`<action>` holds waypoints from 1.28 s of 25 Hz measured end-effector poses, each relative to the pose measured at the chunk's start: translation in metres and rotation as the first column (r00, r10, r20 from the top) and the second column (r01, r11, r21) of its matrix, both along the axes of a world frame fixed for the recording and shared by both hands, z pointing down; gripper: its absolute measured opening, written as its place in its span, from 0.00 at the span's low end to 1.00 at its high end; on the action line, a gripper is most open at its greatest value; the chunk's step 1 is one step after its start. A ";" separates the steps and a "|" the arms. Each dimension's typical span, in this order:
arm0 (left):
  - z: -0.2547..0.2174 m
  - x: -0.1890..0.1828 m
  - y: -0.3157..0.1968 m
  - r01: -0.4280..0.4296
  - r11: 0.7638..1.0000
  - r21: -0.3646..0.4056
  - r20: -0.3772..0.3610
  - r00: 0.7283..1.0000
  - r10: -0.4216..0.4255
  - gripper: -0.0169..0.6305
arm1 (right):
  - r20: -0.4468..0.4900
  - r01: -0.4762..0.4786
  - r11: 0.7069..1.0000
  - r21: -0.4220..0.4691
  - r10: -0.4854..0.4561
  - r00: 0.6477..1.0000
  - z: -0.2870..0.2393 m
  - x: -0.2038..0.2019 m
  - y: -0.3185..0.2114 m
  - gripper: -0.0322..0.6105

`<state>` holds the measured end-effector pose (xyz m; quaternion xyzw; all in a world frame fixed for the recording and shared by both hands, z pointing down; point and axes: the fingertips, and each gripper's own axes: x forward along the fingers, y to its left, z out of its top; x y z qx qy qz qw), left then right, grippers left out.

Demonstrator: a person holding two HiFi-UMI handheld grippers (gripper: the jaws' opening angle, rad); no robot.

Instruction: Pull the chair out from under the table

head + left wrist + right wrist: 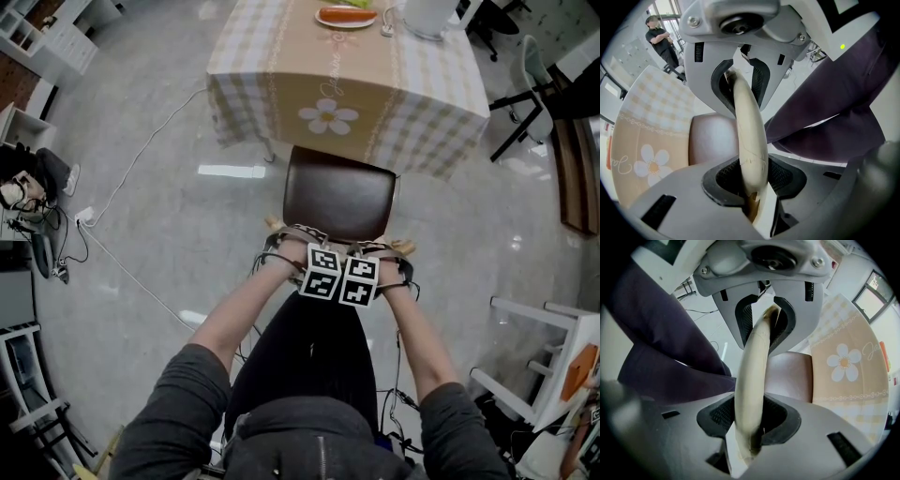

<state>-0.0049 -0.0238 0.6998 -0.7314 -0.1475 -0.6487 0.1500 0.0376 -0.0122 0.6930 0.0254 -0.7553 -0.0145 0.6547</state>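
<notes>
A chair (339, 192) with a dark brown, glossy padded seat stands in the middle of the head view, just below the bench (347, 66) in the frame. The bench fills the upper centre under a beige and white checked cloth printed with a white daisy. The seat's far edge meets the hanging hem of the cloth, and most of the seat lies clear of it.

The left tongs (749, 136) point down and pinch the chair's curved, cream-coloured top rail (745, 108). The rail runs up the centre of the left gripper view between the two ribbed black pads, which press on it from either side. The right tongs (753, 380) clamp the same top rail in the same way, with the brown seat and the daisy cloth to the right of it in that view. In the head view the two black-and-white marker cubes sit side by side, touching, at the frame's centre, above the person's dark trousers (300, 366).

At the top edge of the bench lie a white plate (345, 19) holding a long orange-red piece of food and a white vessel (429, 14). A thin white cable (141, 159) trails over the grey polished floor (169, 112) at the left. A second person in dark clothes (658, 37) stands at the upper left of the left gripper view.
</notes>
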 end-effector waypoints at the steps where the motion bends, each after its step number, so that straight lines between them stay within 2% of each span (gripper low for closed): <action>1: 0.000 0.000 0.002 0.001 1.000 0.001 -0.001 1.000 -0.001 0.25 | -0.002 -0.001 1.000 -0.001 0.001 1.000 0.000 -0.001 0.003 0.26; 22: 0.003 -0.019 0.057 -0.016 1.000 -0.004 0.000 1.000 0.016 0.24 | -0.009 -0.020 1.000 -0.007 0.020 1.000 0.003 -0.019 0.058 0.26; 32: 0.006 -0.020 0.059 0.032 0.999 0.026 -0.015 0.999 -0.032 0.25 | 0.026 -0.034 0.999 0.018 0.034 0.999 0.003 -0.023 0.061 0.26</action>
